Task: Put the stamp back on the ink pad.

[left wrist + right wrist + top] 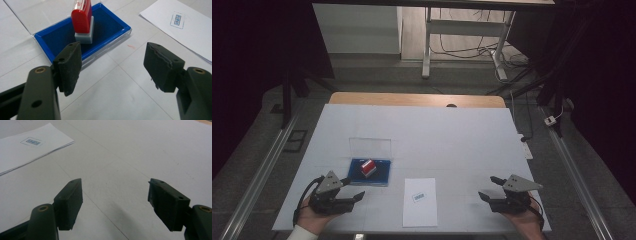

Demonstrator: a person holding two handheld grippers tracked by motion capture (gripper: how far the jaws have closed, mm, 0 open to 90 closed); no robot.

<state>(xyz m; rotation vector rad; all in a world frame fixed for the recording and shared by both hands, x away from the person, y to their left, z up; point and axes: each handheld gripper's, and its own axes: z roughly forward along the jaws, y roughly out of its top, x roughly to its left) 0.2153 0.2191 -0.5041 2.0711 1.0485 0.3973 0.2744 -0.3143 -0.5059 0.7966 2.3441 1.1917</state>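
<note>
A red stamp [368,167] [82,21] with a grey base stands upright on the blue ink pad [382,177] [110,27]. The pad's clear lid [370,147] lies open behind it. A white sheet of paper [420,205] [190,32] [32,152] with a blue stamp mark [419,197] [177,20] [32,142] lies right of the pad. My left gripper [353,189] [112,66] rests on the table just in front of the pad, open, nothing between its jaws. My right gripper [490,188] [115,200] sits open over bare table at the right.
The white board [452,135] covers a wooden table [412,99]. Beyond it stand a white desk frame [462,30] and loose cables [512,60] on the floor. Rails [257,180] run along both sides.
</note>
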